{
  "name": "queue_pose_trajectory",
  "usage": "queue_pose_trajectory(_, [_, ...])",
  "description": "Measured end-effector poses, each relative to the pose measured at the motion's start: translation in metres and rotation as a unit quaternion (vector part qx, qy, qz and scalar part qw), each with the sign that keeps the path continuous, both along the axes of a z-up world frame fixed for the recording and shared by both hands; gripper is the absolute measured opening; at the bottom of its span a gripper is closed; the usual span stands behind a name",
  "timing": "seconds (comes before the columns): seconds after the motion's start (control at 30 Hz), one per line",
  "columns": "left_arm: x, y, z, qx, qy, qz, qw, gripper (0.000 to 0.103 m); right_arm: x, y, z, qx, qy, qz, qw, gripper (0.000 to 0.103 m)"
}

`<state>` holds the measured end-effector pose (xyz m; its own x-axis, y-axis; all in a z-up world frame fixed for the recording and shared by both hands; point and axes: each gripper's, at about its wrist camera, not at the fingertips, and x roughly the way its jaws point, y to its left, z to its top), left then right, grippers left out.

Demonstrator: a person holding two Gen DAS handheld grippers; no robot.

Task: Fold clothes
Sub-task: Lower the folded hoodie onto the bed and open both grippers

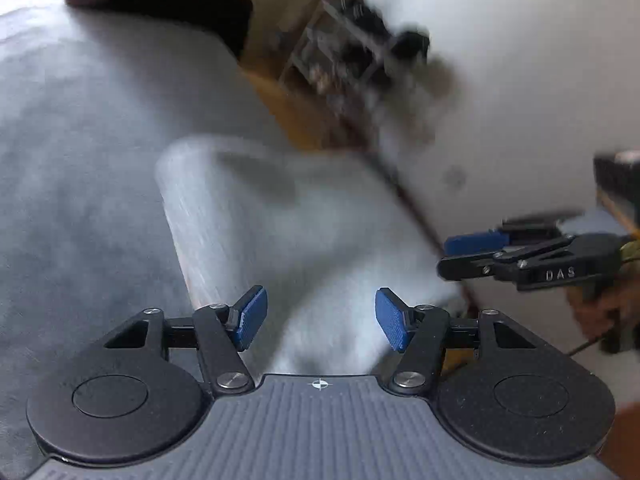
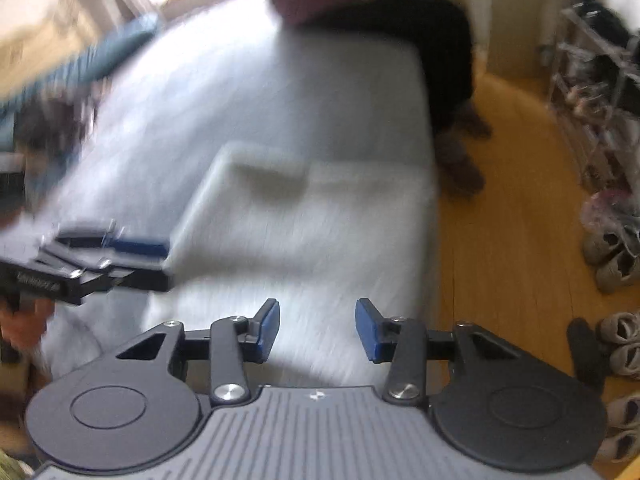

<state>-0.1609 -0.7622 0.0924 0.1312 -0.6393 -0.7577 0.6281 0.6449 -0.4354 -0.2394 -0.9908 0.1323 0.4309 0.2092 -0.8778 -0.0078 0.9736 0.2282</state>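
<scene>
A folded pale grey garment lies on the grey bed, near its edge. My left gripper hovers over the near part of the garment, open, with nothing between its blue pads. My right gripper reaches in from the right at the bed's edge. In the right wrist view the same folded garment lies ahead on the bed, and my right gripper hangs open above it, holding nothing. My left gripper comes in from the left, its tips at the garment's left edge. Both views are blurred.
A person in dark trousers stands at the bed's far corner. A wooden floor runs along the right, with a shoe rack and loose shoes. A blue-green cloth lies at the far left.
</scene>
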Motion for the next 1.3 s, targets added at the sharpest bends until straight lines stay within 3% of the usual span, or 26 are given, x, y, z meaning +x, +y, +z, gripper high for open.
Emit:
queue_pose_trajectory(0.1, [-0.010,-0.012,-0.030,0.035,-0.005,-0.015,0.9993,0.058,0.002,0.021,-0.040,-0.044,0.030,0.034,0.998,0.043])
queue_pose_trajectory(0.2, [-0.013,-0.016,-0.034,0.041,-0.016,-0.020,0.9988,0.059,0.005,0.021,-0.045,-0.043,0.023,0.041,0.998,0.045])
queue_pose_trajectory(0.33, [-0.011,-0.017,-0.011,0.056,-0.009,-0.034,0.9978,0.059,0.009,0.019,-0.022,-0.051,0.030,0.058,0.997,0.042])
queue_pose_trajectory(0.4, [-0.009,-0.014,0.010,0.033,-0.016,-0.037,0.9986,0.060,0.006,0.004,-0.003,-0.045,-0.003,0.050,0.998,0.042])
queue_pose_trajectory(0.5, [0.006,-0.024,0.031,0.002,-0.062,-0.035,0.9975,0.062,0.026,-0.011,0.019,-0.033,-0.059,0.025,0.997,0.042])
queue_pose_trajectory(0.6, [0.040,-0.044,0.014,0.012,-0.097,0.000,0.9952,0.062,0.061,-0.017,0.007,-0.069,-0.092,0.014,0.993,0.031])
queue_pose_trajectory(0.7, [0.064,-0.057,-0.019,0.042,-0.125,0.026,0.9909,0.059,0.093,-0.026,-0.030,-0.062,-0.093,-0.025,0.993,0.027])
queue_pose_trajectory(0.8, [0.064,-0.054,-0.037,0.043,-0.141,0.018,0.9889,0.059,0.106,-0.038,-0.076,-0.038,-0.064,-0.055,0.996,0.025])
queue_pose_trajectory(0.9, [0.063,-0.057,-0.032,0.055,-0.163,-0.004,0.9852,0.060,0.107,-0.045,-0.085,-0.022,-0.062,-0.070,0.995,0.024])
queue_pose_trajectory(1.0, [0.068,-0.053,-0.013,0.055,-0.147,-0.013,0.9875,0.060,0.098,-0.053,-0.061,-0.014,-0.059,-0.076,0.995,0.025])
queue_pose_trajectory(1.13, [0.064,-0.021,0.010,0.021,-0.114,-0.003,0.9932,0.062,0.061,-0.060,-0.010,0.003,-0.077,-0.086,0.993,0.025])
queue_pose_trajectory(1.2, [0.053,-0.010,0.013,0.012,-0.092,-0.014,0.9956,0.062,0.039,-0.050,0.002,0.006,-0.056,-0.073,0.996,0.025])
queue_pose_trajectory(1.3, [0.031,-0.005,0.002,0.024,-0.067,-0.040,0.9967,0.062,0.018,-0.023,-0.013,0.005,0.001,-0.054,0.999,0.025])
